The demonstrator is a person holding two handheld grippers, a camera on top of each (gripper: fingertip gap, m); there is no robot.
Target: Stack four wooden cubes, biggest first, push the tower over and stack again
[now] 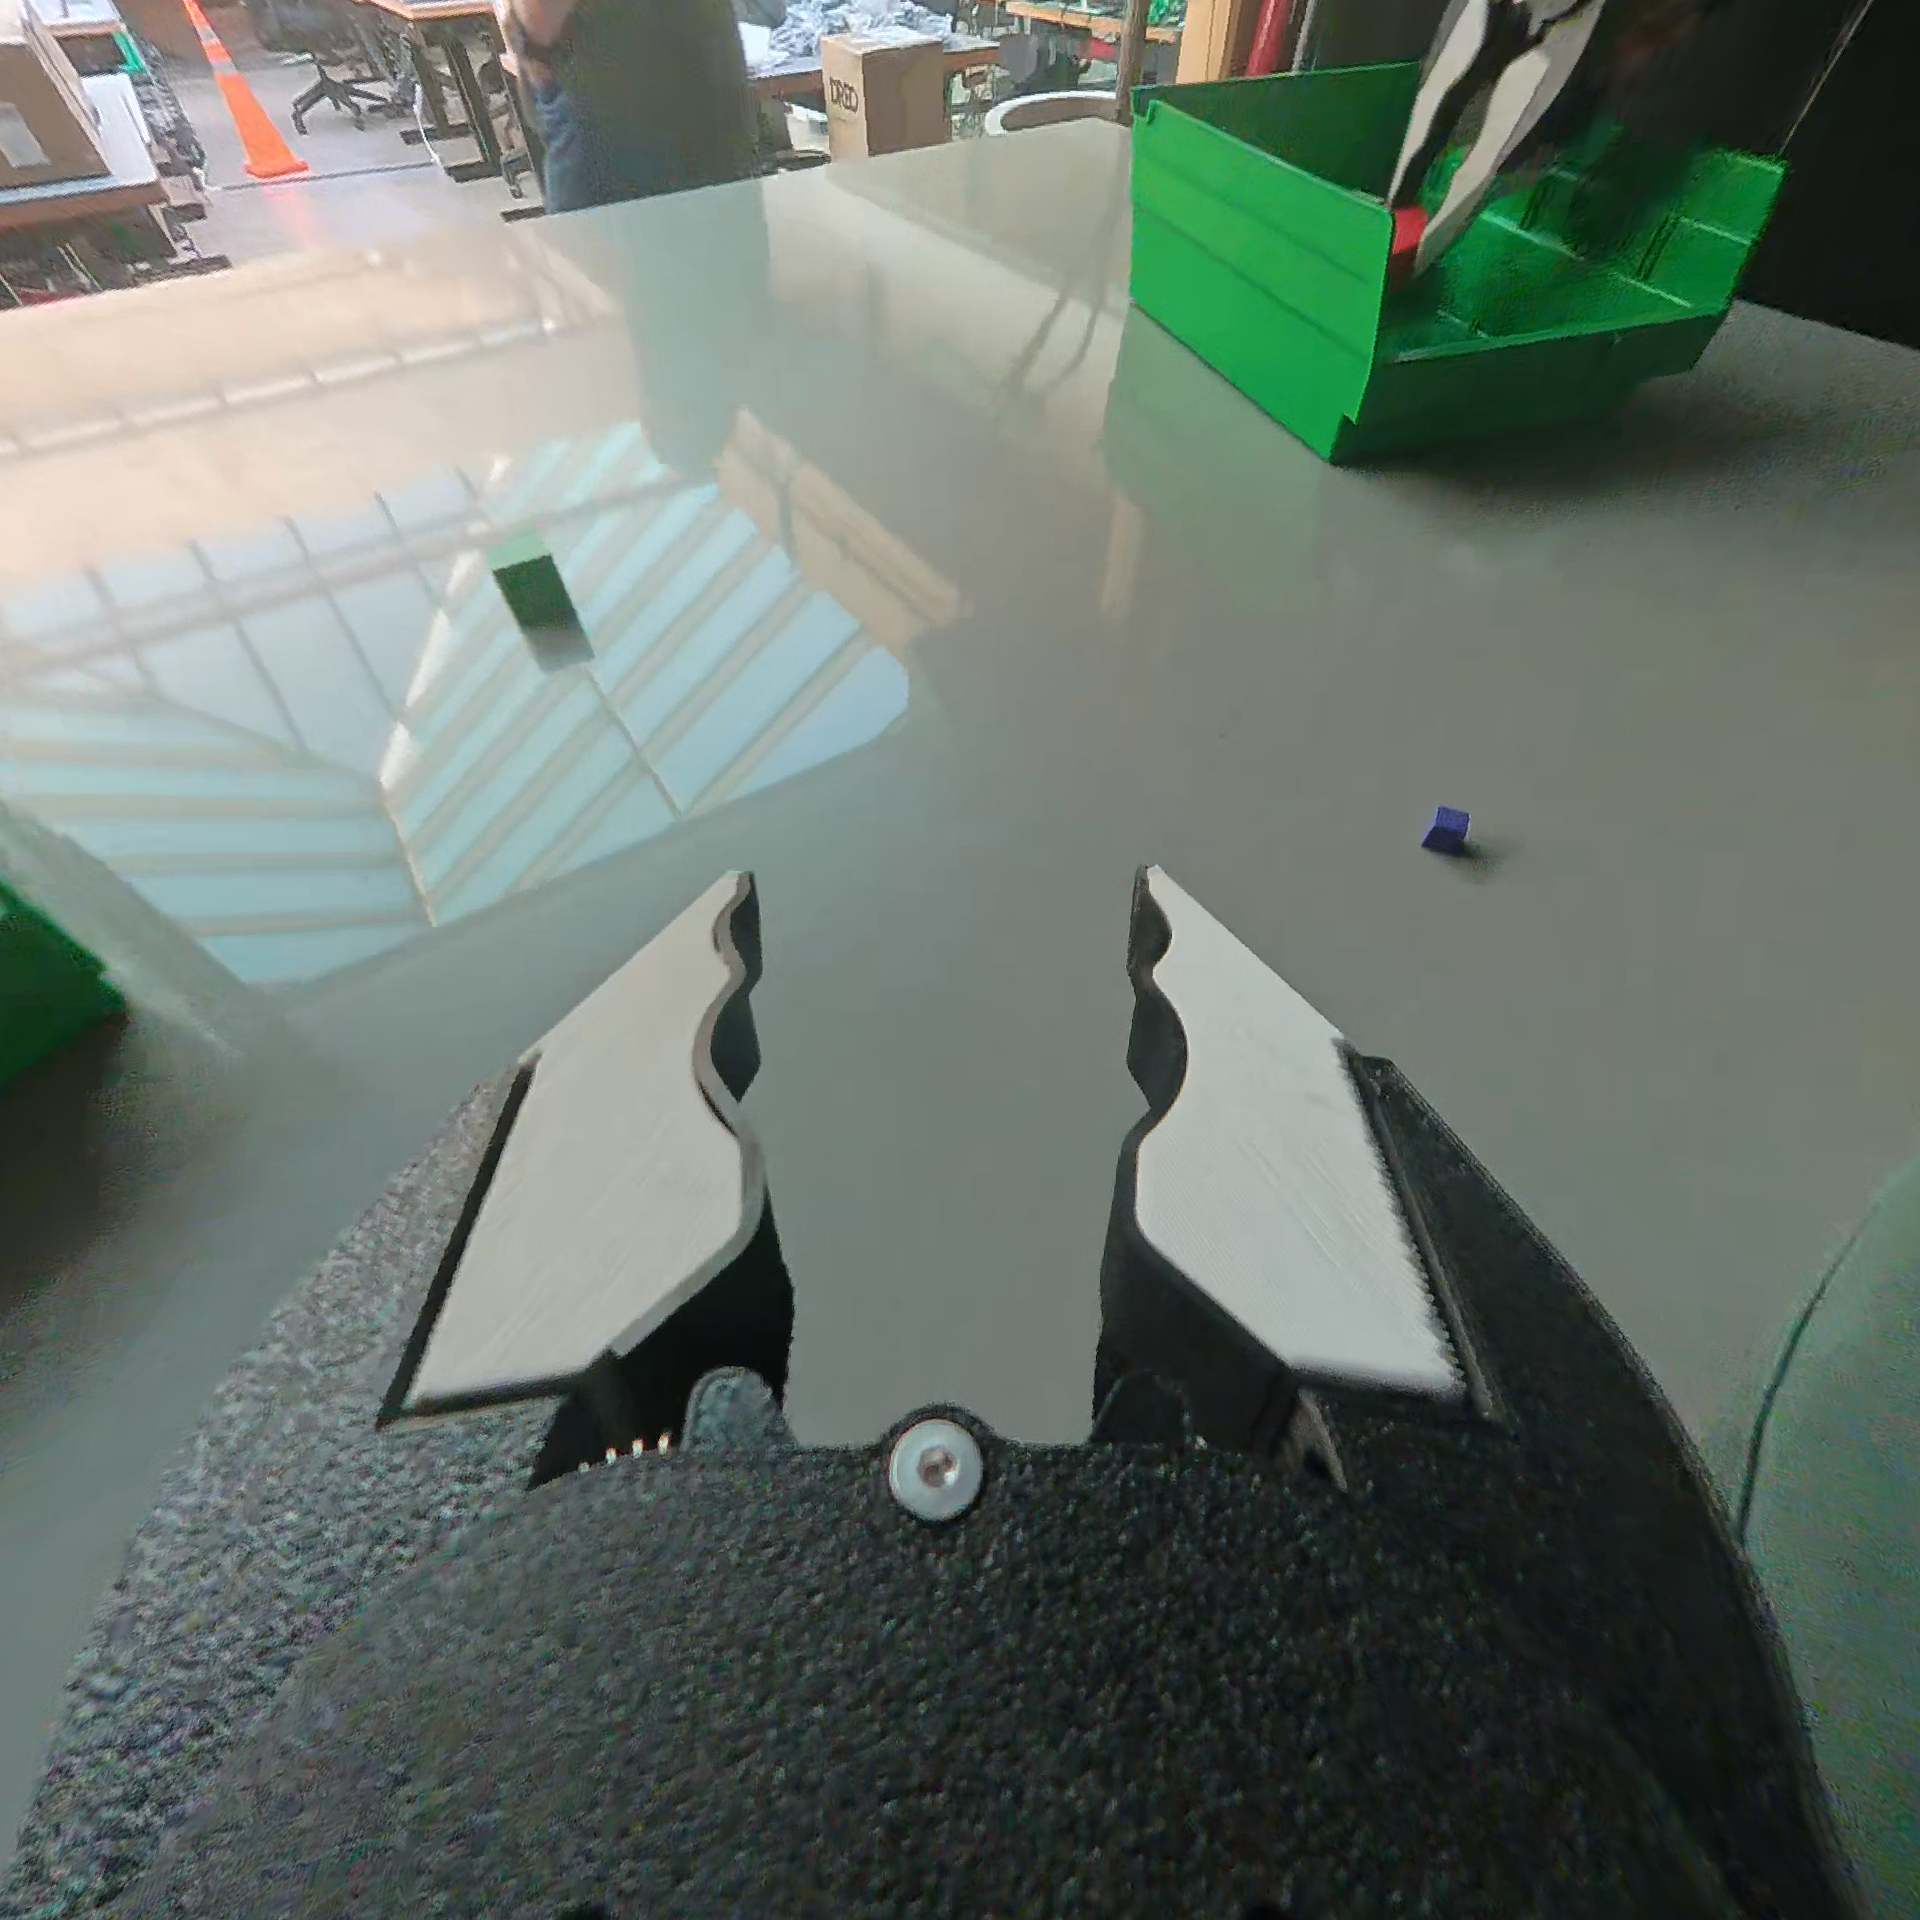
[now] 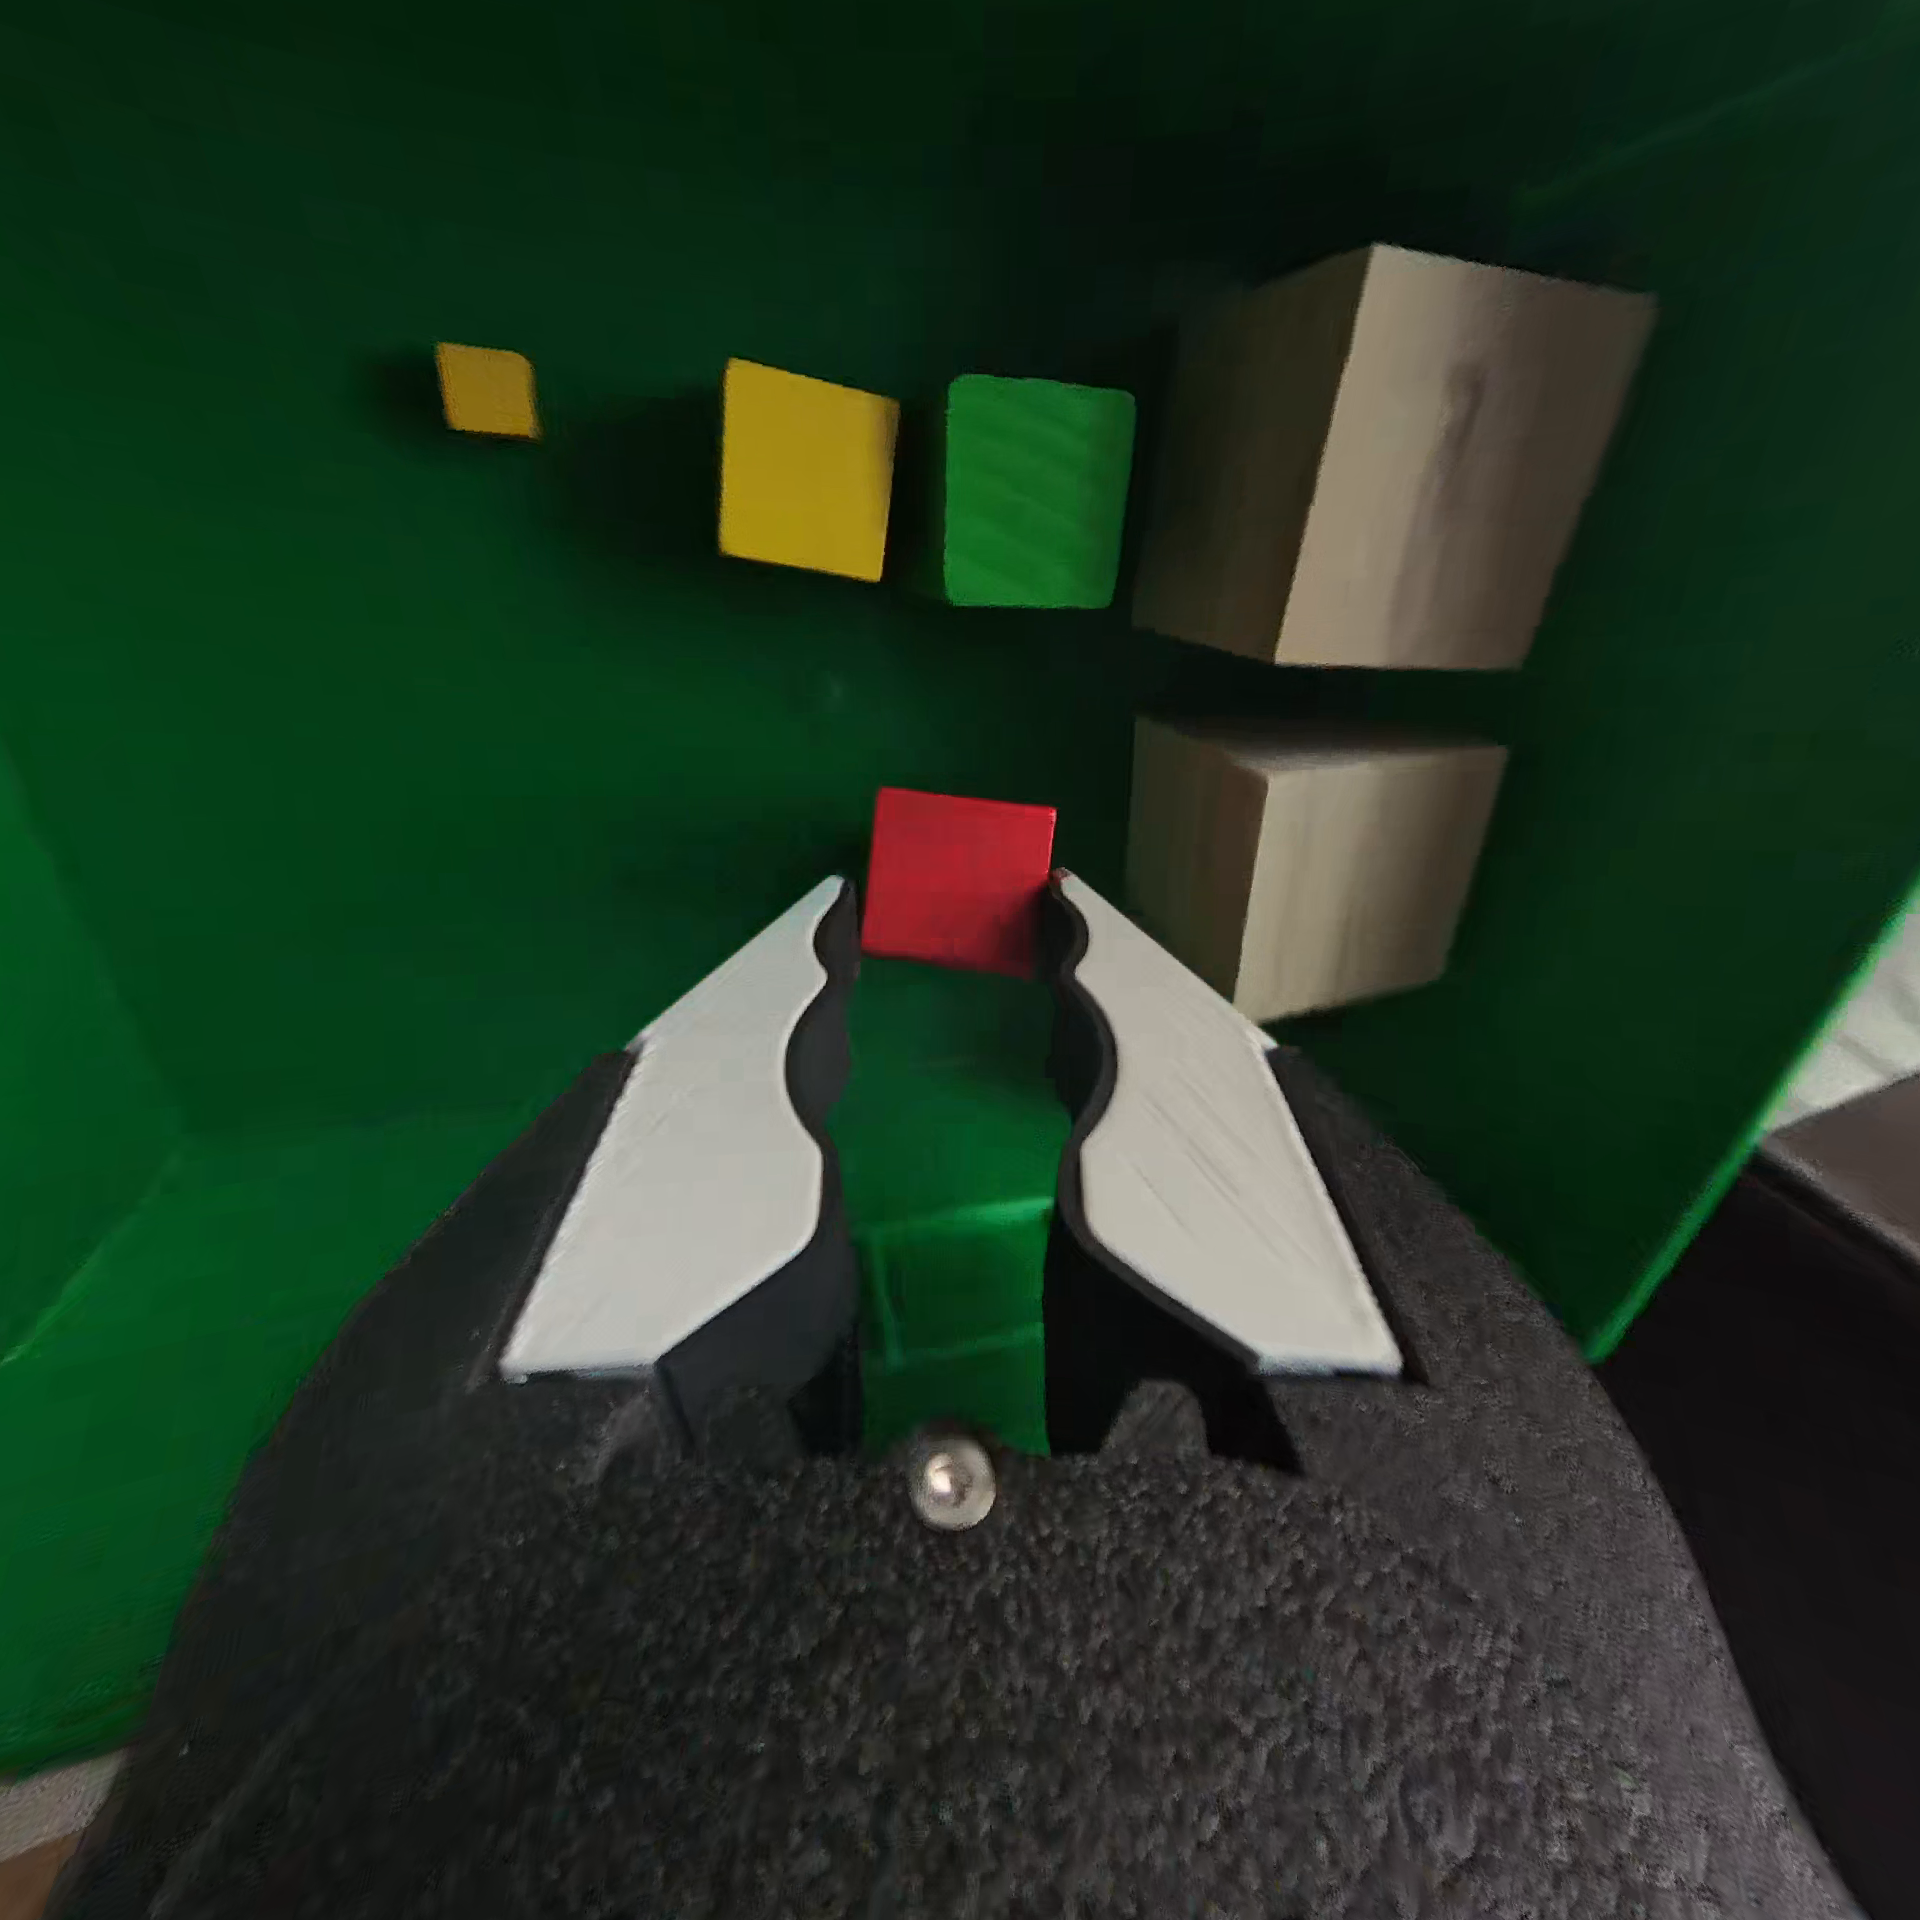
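Observation:
My right gripper (image 2: pixel 951 885) is inside a green bin (image 2: pixel 312 727) and is shut on a small red cube (image 2: pixel 956 862), held between its fingertips just above the bin floor. On that floor lie a small yellow cube (image 2: pixel 485 390), a larger yellow cube (image 2: pixel 805 468), a green cube (image 2: pixel 1034 494) and two pale wooden blocks (image 2: pixel 1382 468) (image 2: pixel 1320 862). In the left wrist view the right gripper (image 1: pixel 1455 177) reaches down into the bin (image 1: pixel 1247 260) with the red cube (image 1: pixel 1408 234). My left gripper (image 1: pixel 943 883) is open and empty over the grey table (image 1: pixel 1039 623).
A small blue cube (image 1: pixel 1444 829) lies on the table to the right of my left gripper. A dark green block (image 1: pixel 535 592) stands ahead to the left. Another green object (image 1: pixel 42 997) shows at the left edge. A person (image 1: pixel 644 94) stands beyond the table's far edge. Tip to tip, the grippers are about 60 cm apart. It is some 20 cm from my left tips to the green object (image 1: pixel 42 997).

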